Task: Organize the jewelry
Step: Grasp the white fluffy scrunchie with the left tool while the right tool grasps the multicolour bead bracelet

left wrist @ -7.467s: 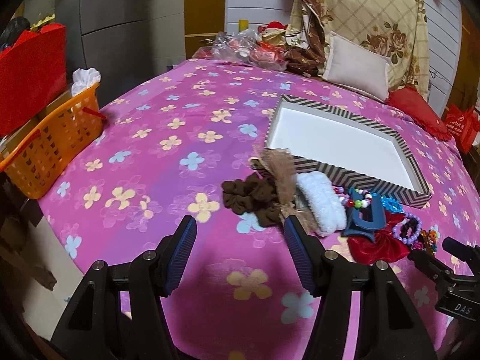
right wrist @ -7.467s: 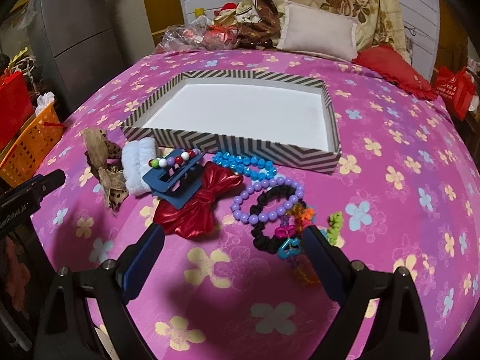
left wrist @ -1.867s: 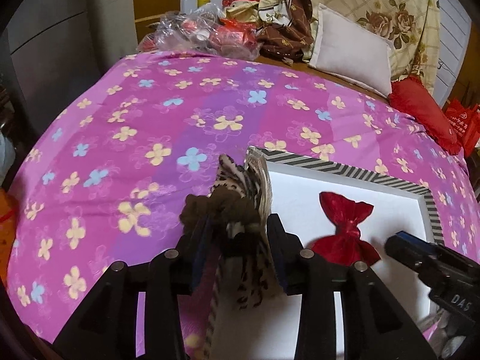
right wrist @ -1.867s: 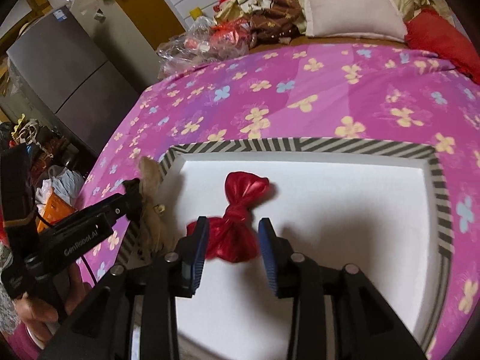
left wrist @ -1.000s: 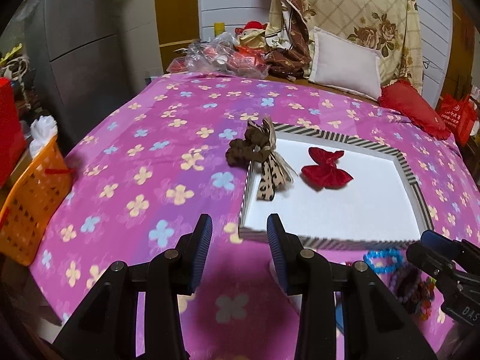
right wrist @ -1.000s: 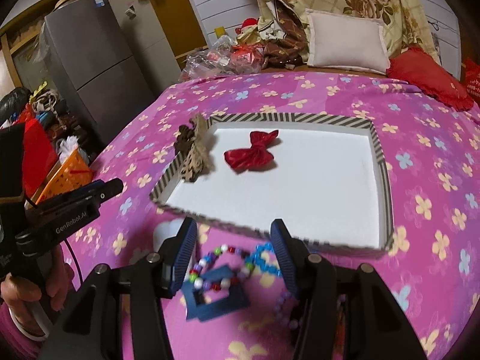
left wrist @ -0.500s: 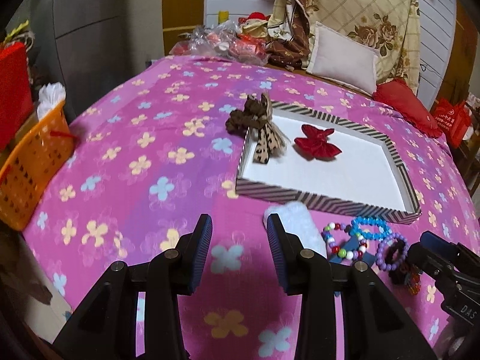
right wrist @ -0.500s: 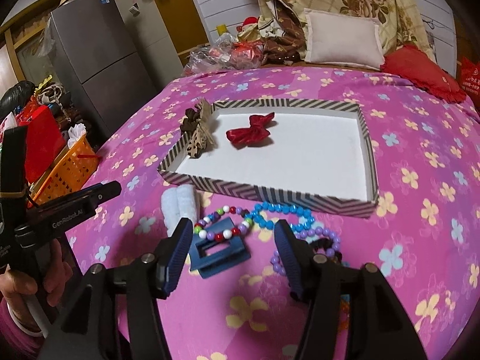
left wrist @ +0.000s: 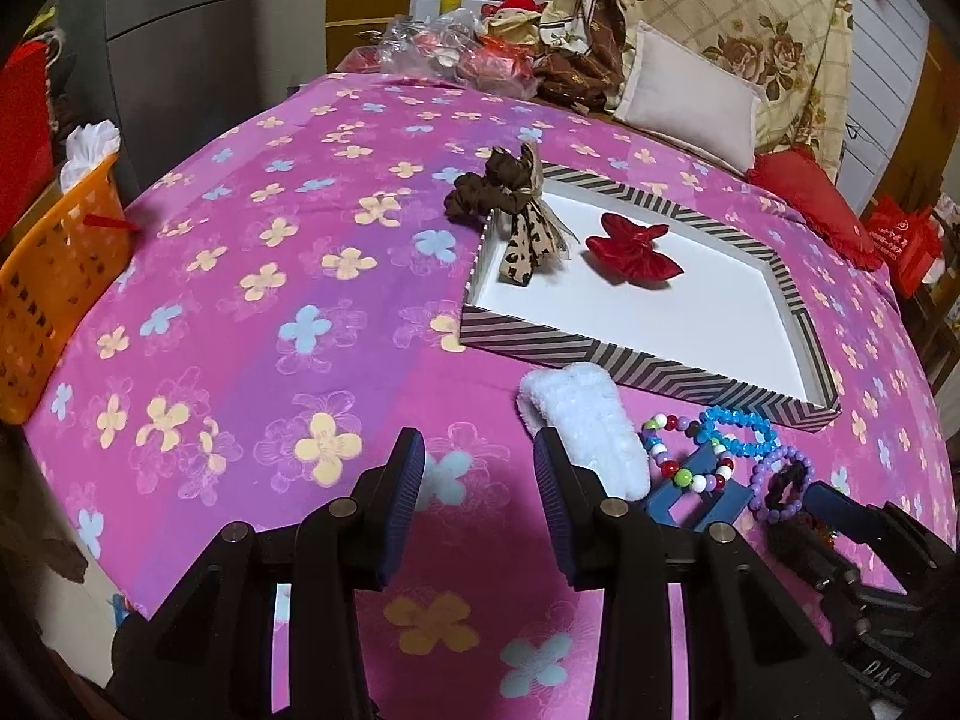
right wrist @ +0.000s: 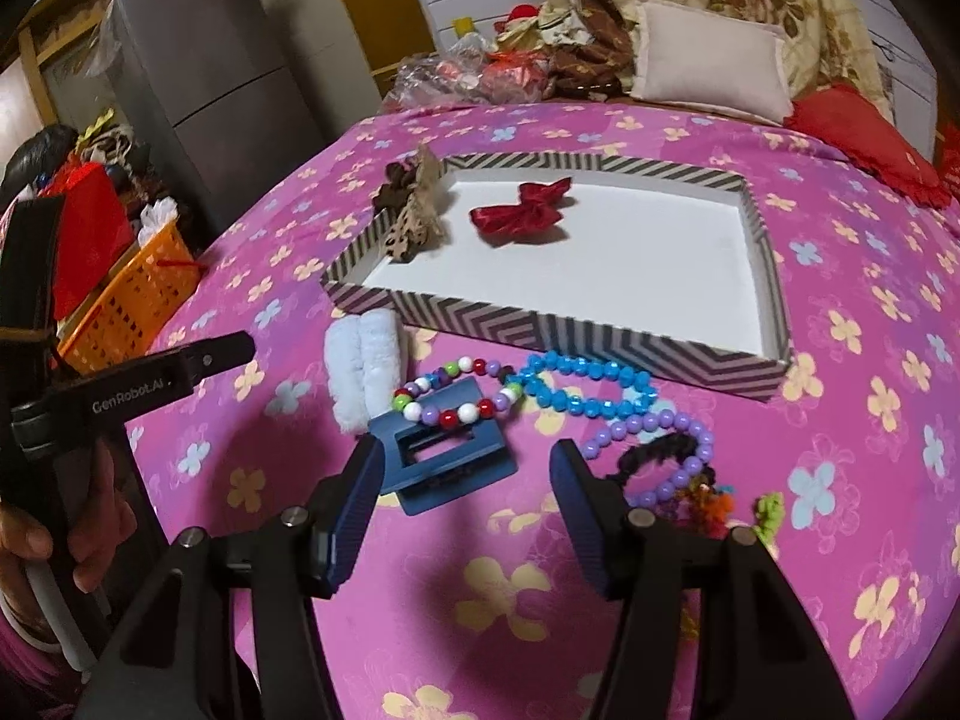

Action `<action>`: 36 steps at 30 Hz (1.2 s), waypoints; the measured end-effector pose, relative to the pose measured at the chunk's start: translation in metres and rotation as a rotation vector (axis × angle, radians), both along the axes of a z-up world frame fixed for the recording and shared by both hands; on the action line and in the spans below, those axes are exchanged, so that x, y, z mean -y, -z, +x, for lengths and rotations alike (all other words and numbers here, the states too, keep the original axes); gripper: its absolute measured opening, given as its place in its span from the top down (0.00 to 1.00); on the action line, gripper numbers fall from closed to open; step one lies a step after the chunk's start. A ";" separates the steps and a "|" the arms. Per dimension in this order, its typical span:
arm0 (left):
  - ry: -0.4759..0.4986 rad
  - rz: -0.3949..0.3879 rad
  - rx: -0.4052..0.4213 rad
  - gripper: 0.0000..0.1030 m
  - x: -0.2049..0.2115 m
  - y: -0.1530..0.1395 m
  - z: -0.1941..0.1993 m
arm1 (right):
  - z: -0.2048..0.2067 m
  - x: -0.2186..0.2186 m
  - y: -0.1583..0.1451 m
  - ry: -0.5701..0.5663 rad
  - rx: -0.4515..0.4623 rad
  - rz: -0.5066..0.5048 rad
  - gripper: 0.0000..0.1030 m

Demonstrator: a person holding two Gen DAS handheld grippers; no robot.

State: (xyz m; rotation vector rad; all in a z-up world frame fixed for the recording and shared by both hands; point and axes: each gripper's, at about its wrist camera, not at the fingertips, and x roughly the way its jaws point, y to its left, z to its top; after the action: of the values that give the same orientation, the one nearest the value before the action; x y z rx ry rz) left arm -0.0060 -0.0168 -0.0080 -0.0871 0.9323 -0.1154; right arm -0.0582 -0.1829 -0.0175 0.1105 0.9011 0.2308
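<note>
A striped box (left wrist: 648,360) (right wrist: 588,330) with a white floor lies on the pink bed cover. Inside it rests a red bow (left wrist: 633,243) (right wrist: 519,213); a brown leopard-print scrunchie (left wrist: 516,210) (right wrist: 414,210) hangs over its left wall. In front of the box lie a white fluffy band (left wrist: 585,426) (right wrist: 366,366), a blue hair claw (right wrist: 447,459) (left wrist: 696,495), a multicolour bead bracelet (right wrist: 456,399), a blue bead bracelet (right wrist: 585,387) and a purple one (right wrist: 654,450). My left gripper (left wrist: 480,504) is open beside the white band. My right gripper (right wrist: 468,516) is open, just short of the blue claw.
An orange basket (left wrist: 54,276) stands off the bed's left edge. Pillows (left wrist: 690,96) and bagged clutter (left wrist: 456,54) line the far end. A black scrunchie (right wrist: 660,456) and small colourful clips (right wrist: 738,504) lie to the right. A hand (right wrist: 54,534) holds the left gripper's handle.
Both grippers have drawn back from the box and sunk toward the loose items in front of it. The right gripper's jaws stand a little wider than a second ago.
</note>
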 end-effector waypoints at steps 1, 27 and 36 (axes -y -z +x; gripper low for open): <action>0.001 -0.005 -0.002 0.61 0.000 0.000 0.001 | 0.001 -0.003 0.001 -0.010 0.002 -0.009 0.42; -0.030 -0.116 -0.125 0.61 0.005 0.026 0.038 | 0.033 -0.058 0.022 -0.475 0.051 -0.386 0.62; -0.018 -0.121 -0.151 0.60 0.017 0.033 0.044 | 0.037 -0.047 0.025 -0.454 0.020 -0.284 0.91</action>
State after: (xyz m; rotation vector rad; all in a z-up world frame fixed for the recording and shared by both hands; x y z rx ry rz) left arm 0.0376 -0.0340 -0.0410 -0.2184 1.0747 -0.1505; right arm -0.0210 -0.1358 -0.0421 -0.3630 0.9226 0.5210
